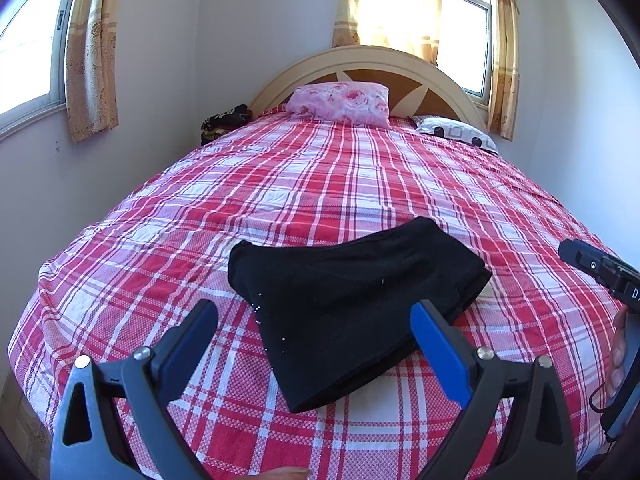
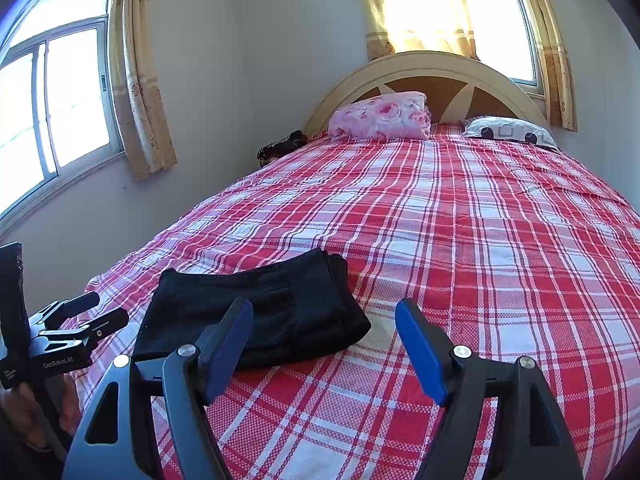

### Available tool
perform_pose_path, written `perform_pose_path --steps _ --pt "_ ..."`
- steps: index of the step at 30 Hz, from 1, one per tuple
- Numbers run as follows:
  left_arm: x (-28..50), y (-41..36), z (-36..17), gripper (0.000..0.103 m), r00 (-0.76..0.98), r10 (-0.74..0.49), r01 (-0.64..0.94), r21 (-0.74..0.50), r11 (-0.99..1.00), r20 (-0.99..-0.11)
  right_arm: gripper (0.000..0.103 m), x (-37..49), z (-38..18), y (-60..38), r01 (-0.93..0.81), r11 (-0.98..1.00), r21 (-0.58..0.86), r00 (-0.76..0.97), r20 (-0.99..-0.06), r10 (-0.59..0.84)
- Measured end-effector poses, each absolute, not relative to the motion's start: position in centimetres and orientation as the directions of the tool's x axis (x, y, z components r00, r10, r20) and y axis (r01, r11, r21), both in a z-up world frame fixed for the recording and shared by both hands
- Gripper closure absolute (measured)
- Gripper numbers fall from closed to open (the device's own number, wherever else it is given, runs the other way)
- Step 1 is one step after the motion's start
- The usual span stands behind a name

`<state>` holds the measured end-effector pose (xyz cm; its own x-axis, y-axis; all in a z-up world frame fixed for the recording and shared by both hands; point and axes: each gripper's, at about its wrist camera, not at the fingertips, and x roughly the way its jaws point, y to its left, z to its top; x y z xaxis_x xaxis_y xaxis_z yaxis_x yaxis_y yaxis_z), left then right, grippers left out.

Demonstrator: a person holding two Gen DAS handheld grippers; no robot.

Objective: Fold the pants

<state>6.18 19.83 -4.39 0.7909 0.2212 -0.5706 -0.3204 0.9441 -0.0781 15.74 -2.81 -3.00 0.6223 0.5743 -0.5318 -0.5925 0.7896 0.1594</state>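
Note:
The black pants lie folded into a thick stack on the red and white plaid bedspread near the foot of the bed. My left gripper hovers just in front of the stack, jaws wide open, nothing between the blue pads. In the right wrist view the same pants lie left of centre. My right gripper is open over the bedspread, with its left finger in front of the stack's near edge; whether it touches the cloth I cannot tell.
A pink floral pillow and a patterned white pillow rest by the arched headboard. A dark bundle sits at the far left corner. Curtained windows stand on the left and far walls. The other gripper's body shows at the left edge.

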Motion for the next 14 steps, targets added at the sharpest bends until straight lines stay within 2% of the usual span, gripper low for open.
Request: perform_pose_path --steps 14 --pt "5.84 20.04 -4.22 0.001 0.794 0.237 -0.336 -0.079 0.939 -0.56 0.028 15.57 -3.48 -2.57 -0.599 0.786 0.154 0.612 -0.546 0.573"
